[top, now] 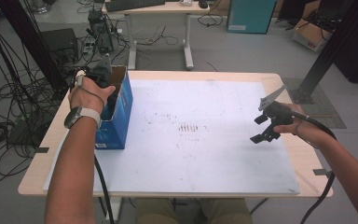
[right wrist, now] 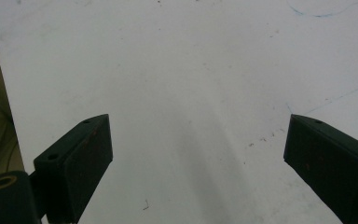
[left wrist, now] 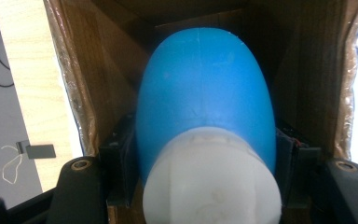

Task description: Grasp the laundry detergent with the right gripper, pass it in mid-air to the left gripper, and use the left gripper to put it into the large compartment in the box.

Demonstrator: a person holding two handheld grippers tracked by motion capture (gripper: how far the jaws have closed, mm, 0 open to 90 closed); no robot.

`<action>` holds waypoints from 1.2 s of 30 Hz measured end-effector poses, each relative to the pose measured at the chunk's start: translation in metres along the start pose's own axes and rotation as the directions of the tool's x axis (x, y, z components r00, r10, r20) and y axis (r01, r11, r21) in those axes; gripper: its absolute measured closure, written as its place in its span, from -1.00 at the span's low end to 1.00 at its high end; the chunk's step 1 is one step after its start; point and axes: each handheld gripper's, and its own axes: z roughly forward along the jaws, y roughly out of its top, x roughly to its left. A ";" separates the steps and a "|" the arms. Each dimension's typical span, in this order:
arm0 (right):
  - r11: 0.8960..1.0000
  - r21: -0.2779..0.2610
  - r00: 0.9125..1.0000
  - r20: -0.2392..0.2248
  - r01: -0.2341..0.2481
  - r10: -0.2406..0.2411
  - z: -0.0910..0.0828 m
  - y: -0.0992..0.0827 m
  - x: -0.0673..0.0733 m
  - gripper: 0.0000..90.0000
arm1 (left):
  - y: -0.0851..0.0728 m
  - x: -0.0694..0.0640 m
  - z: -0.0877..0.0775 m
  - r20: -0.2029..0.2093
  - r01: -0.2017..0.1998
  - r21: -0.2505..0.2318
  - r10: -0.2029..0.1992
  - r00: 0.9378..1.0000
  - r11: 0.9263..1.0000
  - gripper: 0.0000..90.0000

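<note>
Workspace: light wooden table [top: 158, 74] topped with a white sheet [top: 200, 140], grey floor beyond with loose cables [top: 9, 93] and a second desk [top: 158, 9].

Blue cardboard box [top: 119, 109]: upright at left edge of white sheet, open at top, brown inner walls [left wrist: 98, 70] visible in left gripper view.

Left gripper [top: 103, 77]: lowered into open top of box, left hand [top: 89, 95] wrapped around its body, watch on wrist. Jaws pressed against both sides of blue and white egg-shaped object [left wrist: 205, 116]; blue rounded end deeper in box, white end [left wrist: 212, 182] nearest camera. Object inside box, pinched between the two black jaws, box walls close on either side.

Right gripper [top: 263, 128]: held above right part of white sheet, well apart from box, right hand [top: 303, 126] near right table edge. Jaws spread wide, nothing between them; bare white sheet [right wrist: 191, 93] with faint marks beneath in right gripper view.
</note>
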 end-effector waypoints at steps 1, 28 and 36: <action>1.000 0.000 1.000 0.000 0.000 0.000 0.000 0.000 0.000 -0.83 | 0.000 0.000 0.000 -0.001 0.000 -0.003 0.000 1.000 1.000 -0.20; 1.000 0.000 1.000 0.003 0.002 -0.002 -0.001 -0.001 0.001 -0.83 | -0.005 0.010 -0.016 0.058 -0.035 -0.030 0.036 0.998 0.999 -0.68; 1.000 0.002 1.000 0.008 -0.001 0.001 -0.005 -0.002 0.001 -0.83 | -0.009 0.014 -0.046 0.058 -0.047 -0.088 0.052 0.997 0.995 -0.80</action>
